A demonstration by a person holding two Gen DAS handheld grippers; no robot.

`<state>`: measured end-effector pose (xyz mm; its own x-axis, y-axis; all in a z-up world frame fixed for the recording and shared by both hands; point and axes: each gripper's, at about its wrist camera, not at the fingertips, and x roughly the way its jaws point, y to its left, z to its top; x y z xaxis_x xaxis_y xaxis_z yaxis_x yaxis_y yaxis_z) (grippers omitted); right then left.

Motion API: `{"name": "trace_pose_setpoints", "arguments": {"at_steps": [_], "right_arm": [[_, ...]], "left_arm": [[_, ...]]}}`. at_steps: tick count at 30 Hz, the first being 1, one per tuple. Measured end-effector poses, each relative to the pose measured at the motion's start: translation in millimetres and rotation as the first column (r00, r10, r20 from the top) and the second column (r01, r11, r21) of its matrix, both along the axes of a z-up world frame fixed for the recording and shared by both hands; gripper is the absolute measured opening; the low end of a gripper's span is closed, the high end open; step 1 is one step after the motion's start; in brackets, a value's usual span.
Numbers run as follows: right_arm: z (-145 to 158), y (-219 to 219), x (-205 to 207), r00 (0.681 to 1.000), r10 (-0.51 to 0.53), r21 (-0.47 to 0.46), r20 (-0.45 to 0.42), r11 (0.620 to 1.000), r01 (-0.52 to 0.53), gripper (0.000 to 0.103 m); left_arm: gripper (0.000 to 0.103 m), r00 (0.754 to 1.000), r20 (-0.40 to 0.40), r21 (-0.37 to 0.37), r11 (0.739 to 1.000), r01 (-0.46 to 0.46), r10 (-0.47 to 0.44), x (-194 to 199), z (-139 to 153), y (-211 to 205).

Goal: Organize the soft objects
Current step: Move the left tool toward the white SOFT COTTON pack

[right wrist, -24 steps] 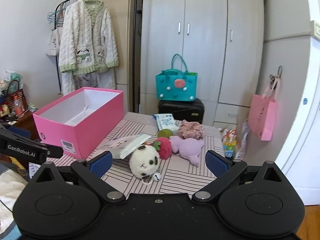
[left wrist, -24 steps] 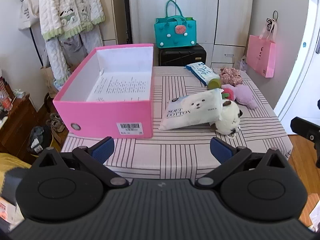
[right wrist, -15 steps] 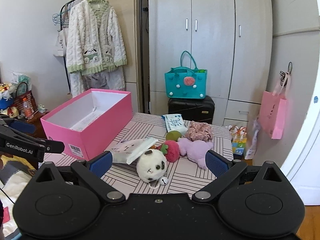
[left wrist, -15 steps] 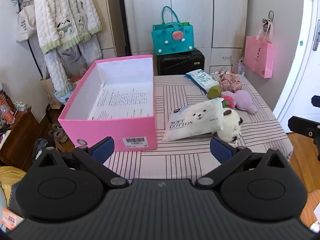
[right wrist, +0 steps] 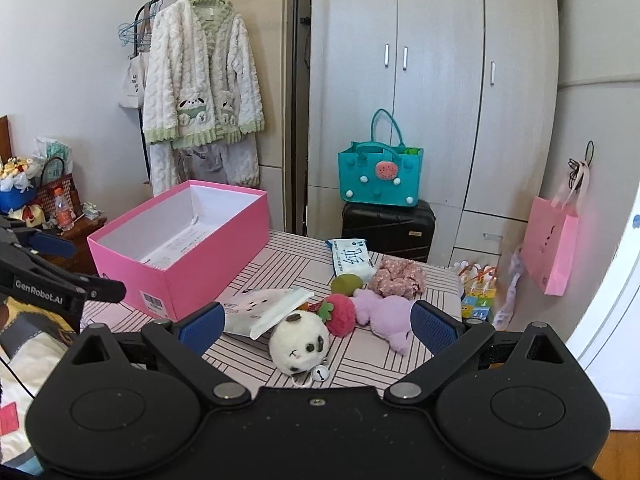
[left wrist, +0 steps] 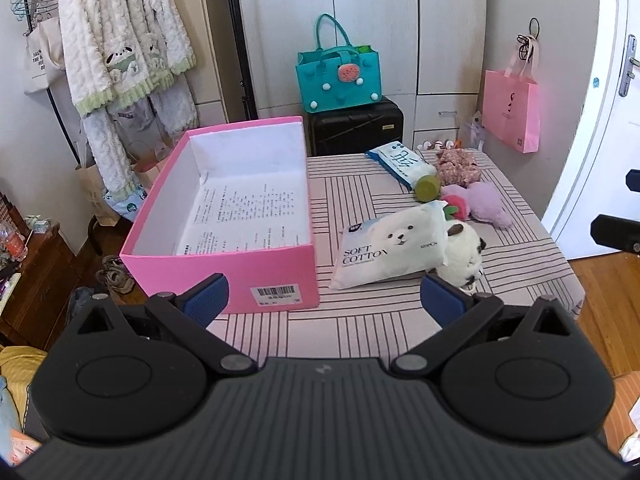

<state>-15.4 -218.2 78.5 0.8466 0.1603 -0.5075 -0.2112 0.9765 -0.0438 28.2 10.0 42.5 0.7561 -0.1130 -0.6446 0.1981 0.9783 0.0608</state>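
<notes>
While both grippers gape, toys flank box (left wrist: 224, 216).

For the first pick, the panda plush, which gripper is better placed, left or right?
Right, probably. The right gripper is open and empty with the panda plush lying straight ahead between its fingers. The left gripper, also open and empty, faces the pink box, with the plush off to its right.

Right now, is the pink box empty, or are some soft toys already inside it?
No toys are inside. The pink box holds only a printed paper sheet on its floor; the plush panda lies on the table.
</notes>
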Motion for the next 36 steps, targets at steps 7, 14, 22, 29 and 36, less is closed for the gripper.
{"name": "trace_pose_setpoints", "arguments": {"at_steps": [7,14,22,29,36], "right_arm": [[-0.6,5.0,-0.4,0.998,0.047,-0.019,0.028,0.999,-0.047,0.101],[-6.9,9.4,1.0,0.996,0.084,-0.021,0.015,0.996,-0.083,0.101],[-7.0,13.0,0.8,0.996,0.09,-0.03,0.025,0.996,-0.089,0.101],[-12.8,7.4,7.0,0.983,0.166,0.031,0.077,0.985,-0.169,0.101],[-14.2,17.7,37.9,0.962,0.274,0.026,-0.013,0.962,-0.274,0.1]], "left_arm": [[0.103,0.999,0.034,-0.094,0.996,-0.006,0.01,0.3,1.2,14.2],[0.103,0.999,0.045,-0.121,0.992,-0.021,0.027,0.1,-1.6,19.4],[0.103,0.996,0.069,-0.124,0.991,-0.046,0.055,-0.3,-3.2,23.4],[0.103,0.996,0.085,-0.098,0.995,0.01,-0.002,0.8,-5.2,22.6],[0.098,0.996,0.076,-0.13,0.989,0.065,-0.056,7.5,-18.8,18.1]]}}
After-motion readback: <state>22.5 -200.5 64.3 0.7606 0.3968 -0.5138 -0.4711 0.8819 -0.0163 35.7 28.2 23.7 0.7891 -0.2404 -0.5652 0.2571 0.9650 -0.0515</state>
